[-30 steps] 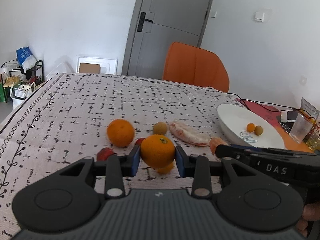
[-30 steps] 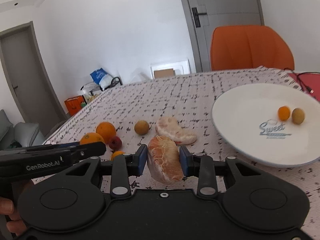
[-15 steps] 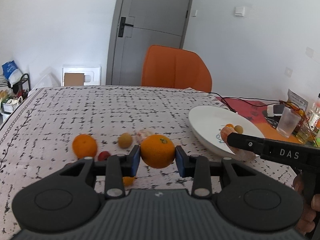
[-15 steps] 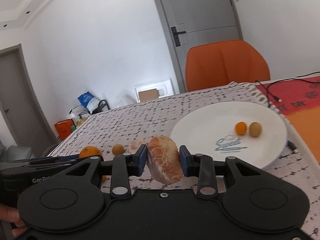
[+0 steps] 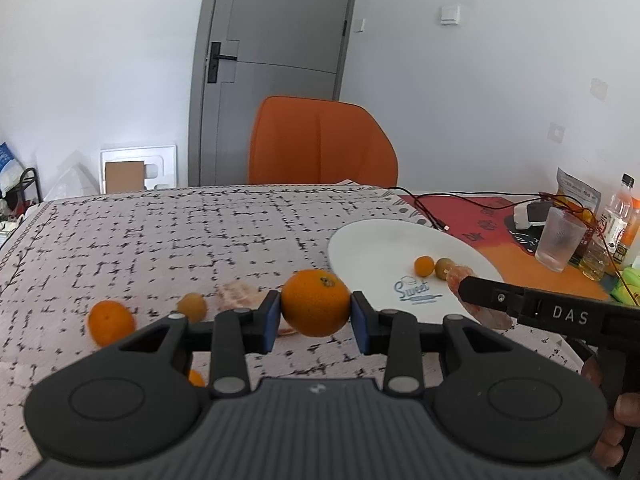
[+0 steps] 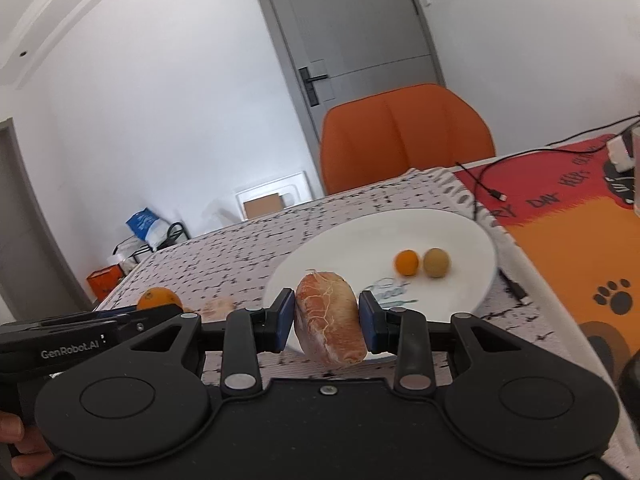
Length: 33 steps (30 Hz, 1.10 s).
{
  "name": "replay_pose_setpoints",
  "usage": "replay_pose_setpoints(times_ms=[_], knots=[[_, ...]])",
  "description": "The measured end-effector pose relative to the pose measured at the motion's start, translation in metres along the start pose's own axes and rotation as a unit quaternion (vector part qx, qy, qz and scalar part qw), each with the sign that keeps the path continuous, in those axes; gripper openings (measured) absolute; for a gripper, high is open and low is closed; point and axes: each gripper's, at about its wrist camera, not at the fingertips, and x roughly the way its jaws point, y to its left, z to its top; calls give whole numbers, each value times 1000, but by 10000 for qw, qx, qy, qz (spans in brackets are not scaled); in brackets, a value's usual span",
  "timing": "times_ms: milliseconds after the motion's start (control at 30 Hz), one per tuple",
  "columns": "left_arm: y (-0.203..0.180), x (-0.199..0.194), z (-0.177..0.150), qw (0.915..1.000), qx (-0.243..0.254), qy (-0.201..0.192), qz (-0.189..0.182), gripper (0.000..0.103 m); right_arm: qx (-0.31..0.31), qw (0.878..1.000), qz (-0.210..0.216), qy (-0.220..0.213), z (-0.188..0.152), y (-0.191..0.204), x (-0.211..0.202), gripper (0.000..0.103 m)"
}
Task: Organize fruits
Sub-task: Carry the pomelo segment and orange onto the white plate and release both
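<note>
The left gripper (image 5: 316, 316) is clamping a whole orange (image 5: 315, 303) between its blue pads, jaws closed down to the fruit's width. The right gripper (image 6: 327, 322) is pinching a peeled citrus segment (image 6: 330, 317), jaws likewise closed on it, the segment's long axis running roughly along the line of the fingers and tilting downward.

The white plate (image 6: 352, 240) is lying ahead of both grippers on the tabletop (image 5: 160, 240), already carrying a small orange fruit (image 6: 407, 262) and a small brownish fruit (image 6: 436, 263).

Judged from the two views, the right gripper is the nearer: its segment is appearing over the plate's near rim. The left gripper's orange is sitting left of the plate, needing travel rightward and forward.

Loose fruit is remaining on the cloth at left.
</note>
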Motion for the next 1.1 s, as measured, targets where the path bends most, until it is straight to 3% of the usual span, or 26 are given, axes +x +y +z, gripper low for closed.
replay_pose_setpoints(times_ms=[767, 900, 1100], knots=[[-38, 49, 13, 9992, 283, 165, -232, 36, 196, 9976, -666, -76, 13, -47, 21, 33], [-44, 53, 13, 9988, 336, 199, -284, 36, 236, 9969, -730, -153, 15, -50, 22, 43], [-52, 58, 11, 9981, 416, 286, -352, 36, 196, 9979, -608, -126, 8, -46, 11, 43]])
